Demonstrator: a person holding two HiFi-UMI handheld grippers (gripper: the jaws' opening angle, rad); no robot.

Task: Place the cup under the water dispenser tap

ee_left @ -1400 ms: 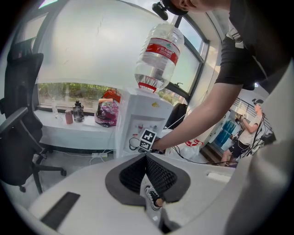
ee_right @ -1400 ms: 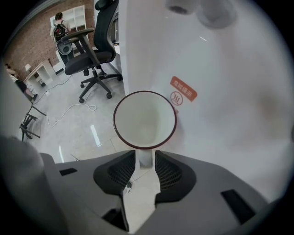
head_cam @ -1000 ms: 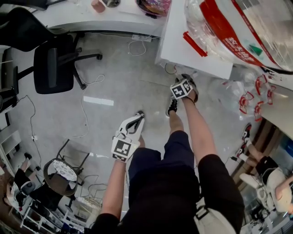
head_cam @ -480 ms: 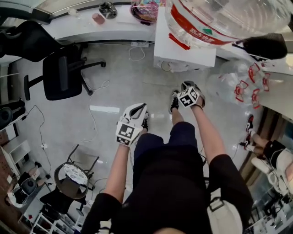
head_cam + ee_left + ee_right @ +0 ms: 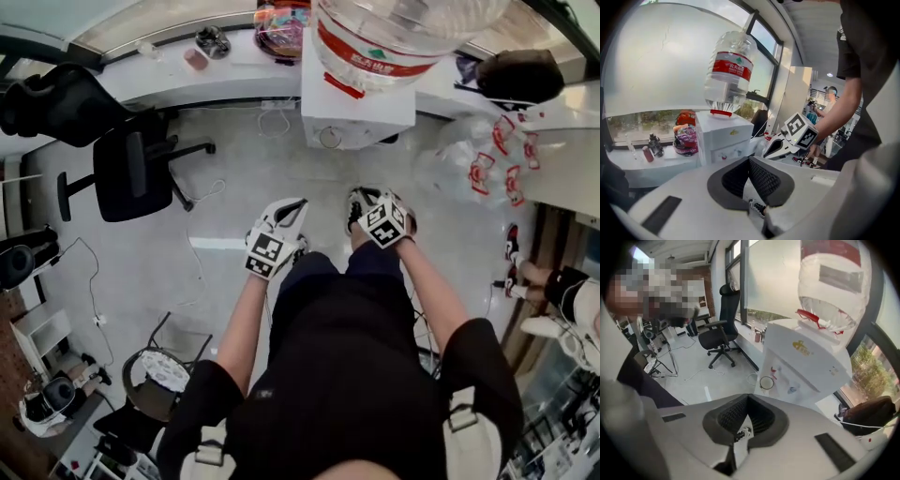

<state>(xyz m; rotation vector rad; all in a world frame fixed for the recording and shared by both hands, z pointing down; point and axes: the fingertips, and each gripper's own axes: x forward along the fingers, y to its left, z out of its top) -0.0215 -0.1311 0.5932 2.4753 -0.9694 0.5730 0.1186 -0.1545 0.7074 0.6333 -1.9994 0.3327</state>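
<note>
The right gripper [image 5: 360,201], a second ago reaching low toward the foot of the water dispenser [image 5: 358,105], has been drawn up and back toward the person's body. Its jaws have just been closing, with nothing between them, and now meet. The left gripper [image 5: 292,210] has lifted as well and sits nearer its partner. In the head view the dispenser and its bottle [image 5: 398,37] have slid from the upper right corner to top centre

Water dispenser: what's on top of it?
An inverted water bottle with a red label stands on the dispenser. Its neck goes into the top and is hidden.
</note>
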